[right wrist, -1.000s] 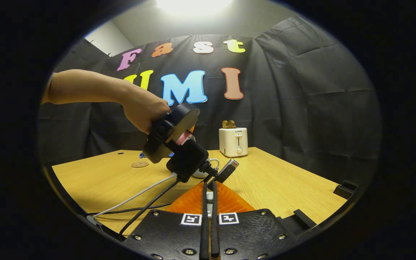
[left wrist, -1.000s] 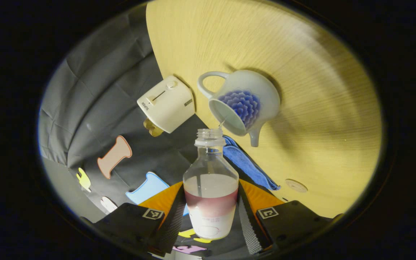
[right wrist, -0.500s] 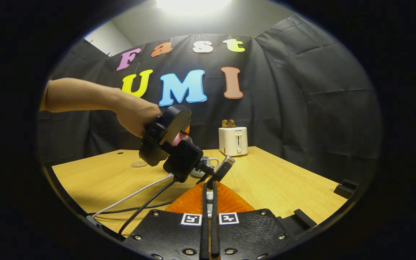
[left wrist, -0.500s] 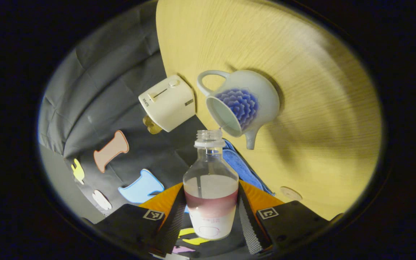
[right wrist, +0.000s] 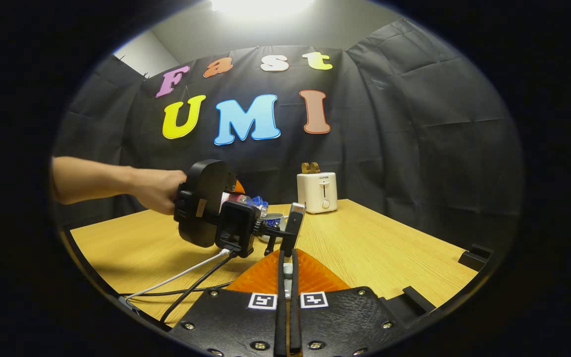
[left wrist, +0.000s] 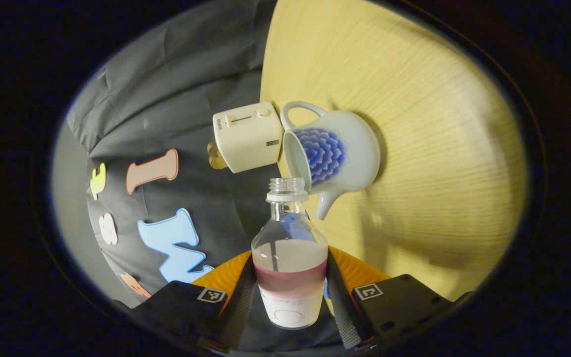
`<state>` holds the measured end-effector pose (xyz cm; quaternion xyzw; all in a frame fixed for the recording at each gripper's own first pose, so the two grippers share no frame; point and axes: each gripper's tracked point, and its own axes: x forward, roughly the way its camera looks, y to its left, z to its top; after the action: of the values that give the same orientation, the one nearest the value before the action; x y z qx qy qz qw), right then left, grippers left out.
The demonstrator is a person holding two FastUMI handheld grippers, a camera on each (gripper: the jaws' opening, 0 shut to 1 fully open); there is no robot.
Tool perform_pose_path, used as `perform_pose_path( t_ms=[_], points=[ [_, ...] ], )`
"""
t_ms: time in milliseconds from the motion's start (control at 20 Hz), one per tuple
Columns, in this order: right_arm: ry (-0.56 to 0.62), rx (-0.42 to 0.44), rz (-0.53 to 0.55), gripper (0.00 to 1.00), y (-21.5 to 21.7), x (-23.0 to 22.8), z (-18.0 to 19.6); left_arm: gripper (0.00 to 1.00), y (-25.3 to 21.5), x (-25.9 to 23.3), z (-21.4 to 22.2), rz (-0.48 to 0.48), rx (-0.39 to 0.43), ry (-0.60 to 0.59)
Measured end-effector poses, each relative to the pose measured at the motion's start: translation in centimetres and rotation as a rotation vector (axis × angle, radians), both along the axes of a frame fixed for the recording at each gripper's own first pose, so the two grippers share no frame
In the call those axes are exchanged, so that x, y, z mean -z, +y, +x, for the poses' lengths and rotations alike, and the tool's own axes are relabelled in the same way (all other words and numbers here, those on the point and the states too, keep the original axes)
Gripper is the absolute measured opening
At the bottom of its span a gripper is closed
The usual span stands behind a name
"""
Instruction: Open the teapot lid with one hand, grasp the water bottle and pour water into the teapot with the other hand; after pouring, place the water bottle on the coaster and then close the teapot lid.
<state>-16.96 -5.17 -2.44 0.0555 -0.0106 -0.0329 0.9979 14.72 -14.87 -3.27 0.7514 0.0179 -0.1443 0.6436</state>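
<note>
counter (right wrist: 374, 248): light wood | teapot (left wrist: 337, 156): on it, lid off, near far edge | toaster (right wrist: 317, 192): at far edge, just beside teapot | cables (right wrist: 186, 280): trailing over near-left part

Bright ceiling lamp (right wrist: 260, 4) overhead glares, blown out, above the right gripper (right wrist: 287, 277). Wooden table (left wrist: 429, 124) evenly lit; teapot (left wrist: 337, 153) casts a soft shadow. Fisheye bends edges strongly; rims dim, slightly soft.

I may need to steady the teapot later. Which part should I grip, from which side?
Probably the loop handle of the teapot, from above on its toaster side: it juts from the round body opposite the spout, and looks thin enough for jaws.
</note>
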Motion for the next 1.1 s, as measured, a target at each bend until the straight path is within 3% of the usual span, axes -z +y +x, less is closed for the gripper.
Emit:
perform_pose_path(
  t_ms=[250,550,700,850,1100],
  points=[
    [-0.043,0.014,-0.01,0.03,-0.1,-1.5,-0.2,0.85,1.3,-2.5,-1.4,-0.336,0.006,-0.022],
    [-0.084,-0.004,-0.066,0.03,1.0,-3.4,0.5,0.85,7.3,-3.3,-2.1,-0.713,-0.084,-0.035],
    [-0.101,-0.054,-0.077,0.03,2.6,-4.8,2.2,0.85,11.4,-4.6,-3.6,-0.947,-0.13,-0.071],
    [-0.118,-0.063,-0.079,0.03,3.3,-6.1,4.3,0.85,14.5,-5.6,-6.2,-1.259,-0.173,-0.034],
    [-0.134,-0.082,-0.087,0.03,4.8,-7.1,7.7,0.84,18.5,-6.7,-7.9,-1.585,-0.18,0.012]
  ],
)
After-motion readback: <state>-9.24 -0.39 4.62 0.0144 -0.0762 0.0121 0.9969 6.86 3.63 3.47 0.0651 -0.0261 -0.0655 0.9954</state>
